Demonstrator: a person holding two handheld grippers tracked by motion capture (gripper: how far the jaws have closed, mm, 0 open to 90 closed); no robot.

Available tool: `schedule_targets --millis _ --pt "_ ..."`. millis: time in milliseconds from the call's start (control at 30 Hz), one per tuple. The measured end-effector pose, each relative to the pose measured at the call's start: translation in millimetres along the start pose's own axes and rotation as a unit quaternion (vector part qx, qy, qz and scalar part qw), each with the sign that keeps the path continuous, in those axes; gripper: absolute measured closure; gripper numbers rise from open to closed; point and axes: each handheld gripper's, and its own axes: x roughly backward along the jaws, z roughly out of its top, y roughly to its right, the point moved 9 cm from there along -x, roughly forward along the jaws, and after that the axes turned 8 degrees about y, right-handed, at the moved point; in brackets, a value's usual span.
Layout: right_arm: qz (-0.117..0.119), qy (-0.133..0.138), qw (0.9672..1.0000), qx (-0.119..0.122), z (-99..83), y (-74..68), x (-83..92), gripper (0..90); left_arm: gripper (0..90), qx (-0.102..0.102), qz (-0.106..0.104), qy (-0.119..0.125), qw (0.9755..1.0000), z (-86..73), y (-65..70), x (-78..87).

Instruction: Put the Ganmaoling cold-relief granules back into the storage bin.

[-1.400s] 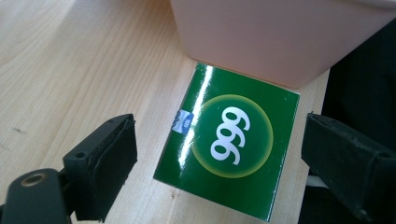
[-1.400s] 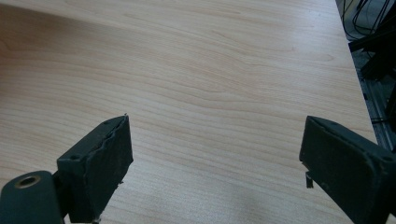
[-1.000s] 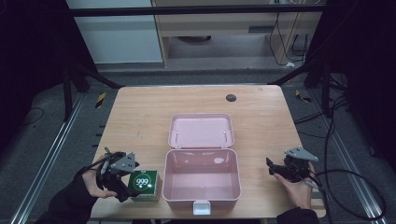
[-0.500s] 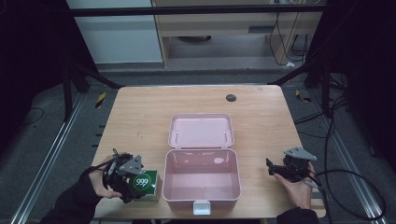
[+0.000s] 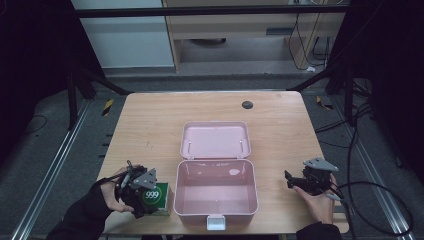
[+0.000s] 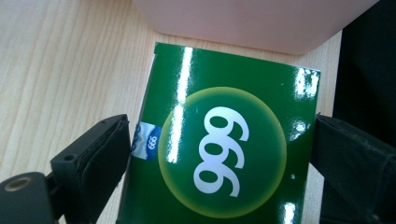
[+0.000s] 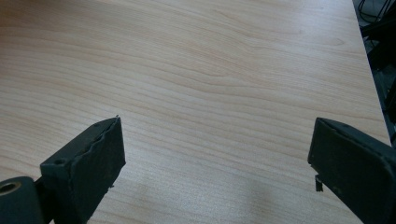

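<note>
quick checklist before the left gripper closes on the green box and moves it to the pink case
1. Green box sits between the left gripper jaws: ok.
2. Pads pressing on the box sides: cannot tell; the jaws stand at its edges.
3. Box flat on the table, beside the pink case: ok.
4. Case lid open and laid back: ok.
5. Case tray free of other items: ok.
6. Right gripper out of the path, jaws just opened with nothing between them: ok.
</note>
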Motion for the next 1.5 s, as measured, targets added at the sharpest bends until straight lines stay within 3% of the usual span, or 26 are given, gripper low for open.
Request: schedule_targets --millis 700,967,1200,1267,1400,1500 --pt "0.010 -0.010 0.9999 0.006 -2.8 -3.4 -1.8 4.1 7.0 0.019 0.003 -0.015 0.9997 -12.5 -4.0 -13.0" --pt "0.010 -0.011 0.9999 0.007 -3.1 -3.5 -2.2 4.2 11.1 0.034 0.010 -0.012 0.9993 -12.5 -1.1 -17.1" --pt "0.013 -0.015 0.9998 0.006 -3.8 -4.2 -2.3 4.4 13.9 0.026 0.011 -0.025 0.9993 -12.9 -2.7 -13.3" --pt "0.013 -0.015 0.9998 0.006 -4.0 -4.4 -2.3 4.4 14.1 0.036 0.010 -0.026 0.9990 -12.7 0.0 -12.1" --pt "0.014 -0.015 0.9998 0.008 -4.1 -4.3 -2.4 4.5 14.4 0.035 0.003 -0.033 0.9988 -11.3 3.8 -8.3" --pt "0.015 -0.016 0.9997 0.007 -4.5 -4.2 -2.3 4.5 14.4 0.028 0.002 -0.028 0.9992 -2.5 8.3 -3.7"
